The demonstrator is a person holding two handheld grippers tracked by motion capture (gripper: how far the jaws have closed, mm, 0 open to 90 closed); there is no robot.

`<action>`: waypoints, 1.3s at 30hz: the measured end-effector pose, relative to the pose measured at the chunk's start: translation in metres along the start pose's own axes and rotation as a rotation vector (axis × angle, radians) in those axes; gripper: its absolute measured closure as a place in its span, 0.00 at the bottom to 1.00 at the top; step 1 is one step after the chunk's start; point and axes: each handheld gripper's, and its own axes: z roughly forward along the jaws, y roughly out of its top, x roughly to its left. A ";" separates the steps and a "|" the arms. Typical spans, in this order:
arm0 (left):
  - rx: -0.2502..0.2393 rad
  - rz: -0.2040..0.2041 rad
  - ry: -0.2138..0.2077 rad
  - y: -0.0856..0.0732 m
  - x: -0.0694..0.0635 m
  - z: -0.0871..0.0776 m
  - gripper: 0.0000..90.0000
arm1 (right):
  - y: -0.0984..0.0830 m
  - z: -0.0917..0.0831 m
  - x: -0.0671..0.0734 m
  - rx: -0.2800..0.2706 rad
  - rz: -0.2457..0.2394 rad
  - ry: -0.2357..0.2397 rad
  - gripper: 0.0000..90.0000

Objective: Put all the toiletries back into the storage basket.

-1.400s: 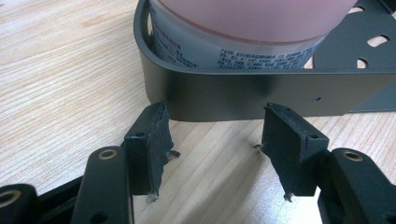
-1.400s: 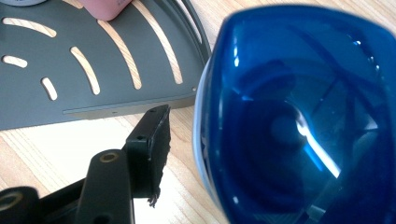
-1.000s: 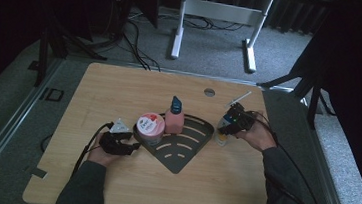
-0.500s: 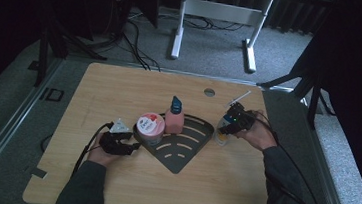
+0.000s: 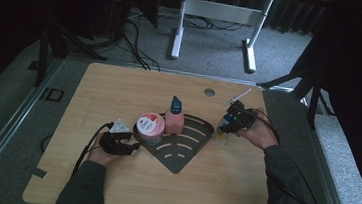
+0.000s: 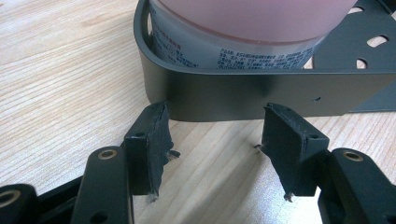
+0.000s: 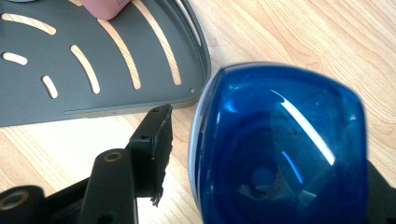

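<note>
Left gripper [image 6: 215,154] spread before tray [image 6: 261,95]; right gripper [image 5: 230,124] around blue-capped bottle [image 7: 280,144], grip unclear.

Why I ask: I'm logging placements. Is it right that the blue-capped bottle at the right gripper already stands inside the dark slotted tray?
No. The blue-capped bottle stands on the wooden table, just outside the dark slotted tray, as the right gripper view shows.
</note>
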 end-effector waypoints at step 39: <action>0.000 -0.001 -0.002 0.000 0.000 0.000 0.46 | 0.006 0.010 -0.004 0.055 0.014 0.009 0.57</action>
